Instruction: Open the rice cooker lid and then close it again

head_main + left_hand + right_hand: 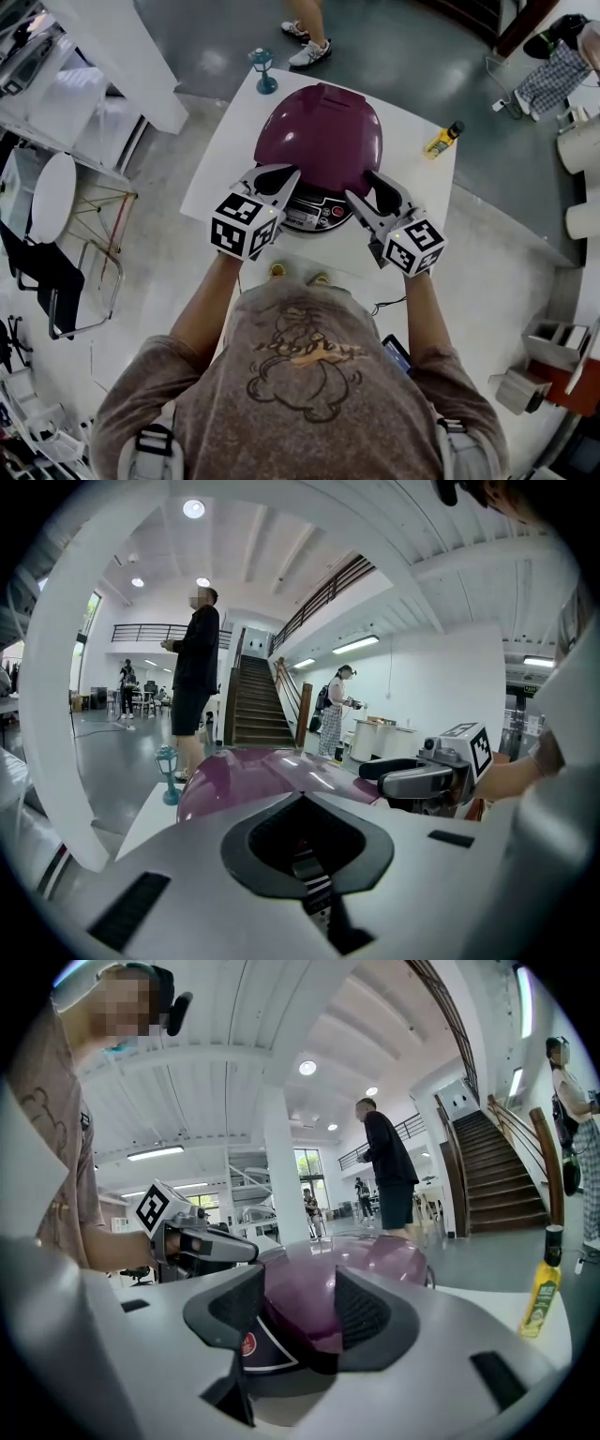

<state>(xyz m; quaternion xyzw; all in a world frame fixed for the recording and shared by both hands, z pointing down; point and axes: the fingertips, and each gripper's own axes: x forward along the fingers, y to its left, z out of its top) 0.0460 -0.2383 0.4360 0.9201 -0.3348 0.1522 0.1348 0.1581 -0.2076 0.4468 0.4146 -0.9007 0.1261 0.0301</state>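
Item: purple rice cooker (319,131), lid down, standing at the middle of a white table (417,192), its control panel (314,217) facing the near edge. Left gripper (277,174): placed at the cooker's near-left, tips over the lid's front edge; in the left gripper view its jaws lay closed against each other with nothing between them, the purple lid just beyond. Right gripper (367,190): placed at the cooker's near-right, beside the panel; in the right gripper view its jaws stood apart with the front of the lid and part of the panel between the pads (364,1314), and no firm clamping could be made out. Each gripper was visible in the other's view, across the lid. Other items on the table: a small teal lantern (263,70) at the far-left corner, well apart from the cooker; a yellow bottle (442,141) with a dark cap at the right edge. Surroundings: grey floor, a black chair (56,272) to the left, a bystander's feet (309,47) beyond the far edge, and a staircase (253,700) far behind.
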